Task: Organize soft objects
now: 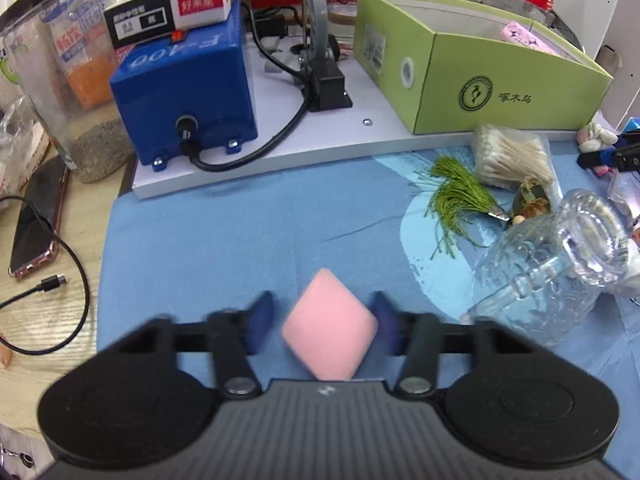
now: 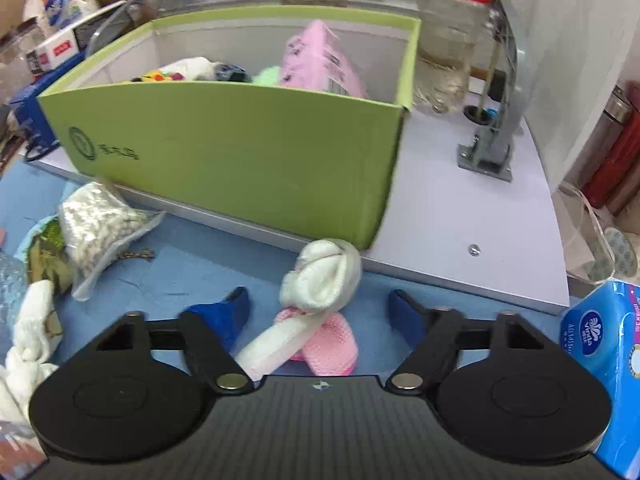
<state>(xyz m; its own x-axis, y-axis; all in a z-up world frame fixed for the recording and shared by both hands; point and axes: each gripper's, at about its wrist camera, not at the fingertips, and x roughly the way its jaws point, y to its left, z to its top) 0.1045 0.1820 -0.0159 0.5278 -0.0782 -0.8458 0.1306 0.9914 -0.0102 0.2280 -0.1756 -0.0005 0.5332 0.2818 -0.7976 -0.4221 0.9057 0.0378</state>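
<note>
**Pink sponge pinched, sock bundle lined up next to the box**

Left claw (image 1: 322,322) has a pink foam sponge (image 1: 330,326) between its blue pads. It's a diamond-shaped puff with rounded corners and a matte, squishy look. The right pad touches one corner; the left pad looks just at the edge, though blur makes that contact hard to call. I'd say it's gripping it, corner to corner, probably because foam gives and the points are easy to catch.

Right claw (image 2: 320,312) is open, fingers either side of a rolled white-and-pink sock bundle (image 2: 316,308) but not touching it. Fuzzy knit, lumpy roll, lying on the blue cloth (image 1: 240,240) right at the foot of the green cardboard box (image 2: 240,152).

That box already has soft stuff inside, so it's likely the drop spot. The ribbed glass mug (image 1: 552,272) lies tipped nearby on the surface; not soft, so leave it.
</note>
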